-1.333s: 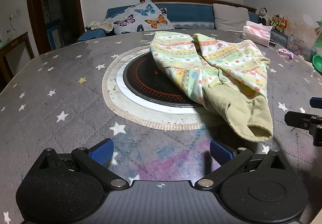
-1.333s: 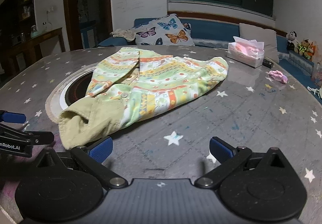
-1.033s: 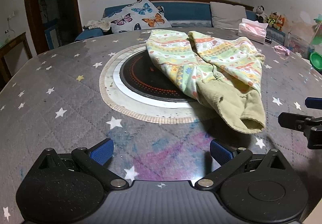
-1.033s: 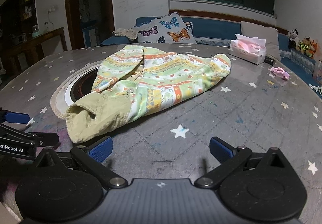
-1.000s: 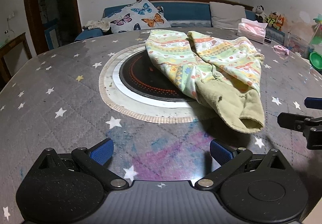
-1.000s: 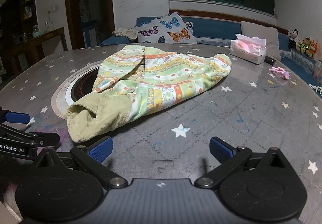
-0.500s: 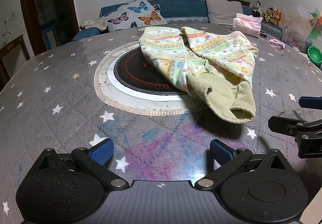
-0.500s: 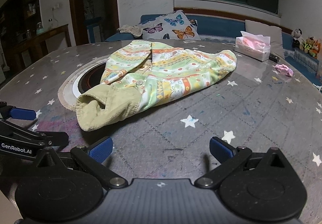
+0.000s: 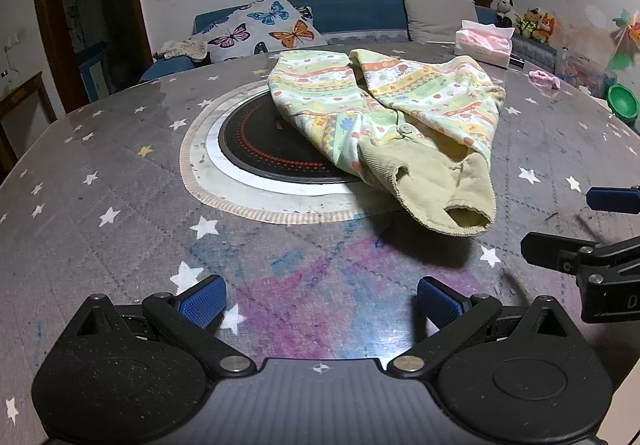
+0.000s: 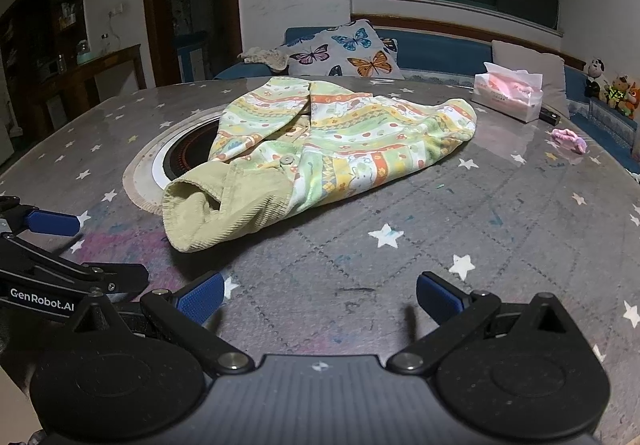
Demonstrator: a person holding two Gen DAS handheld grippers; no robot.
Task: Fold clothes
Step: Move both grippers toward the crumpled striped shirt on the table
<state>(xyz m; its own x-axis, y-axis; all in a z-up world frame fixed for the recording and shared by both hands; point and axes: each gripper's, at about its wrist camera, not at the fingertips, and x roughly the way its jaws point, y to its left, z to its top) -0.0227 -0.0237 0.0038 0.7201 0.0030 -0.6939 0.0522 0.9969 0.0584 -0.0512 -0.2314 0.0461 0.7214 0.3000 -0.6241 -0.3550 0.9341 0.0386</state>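
I hold my left gripper [image 9: 320, 295] and right gripper [image 10: 320, 295] wide open, empty, near the tabletop's [image 9: 100, 173] front edge; the garment [image 9: 396, 133] lies mid-table.

Left tongs [image 9: 320, 299] spread wide and empty, right tongs [image 10: 318, 297] likewise, side by side

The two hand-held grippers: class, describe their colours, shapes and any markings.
The left hand-held gripper and the right hand-held gripper look alike: a matt black ribbed body, two round black discs, angled black link arms with silver pivot pins, and blue textured fingertips. White lettering "GenRobot.AI" marks the left one's side in the right wrist view.
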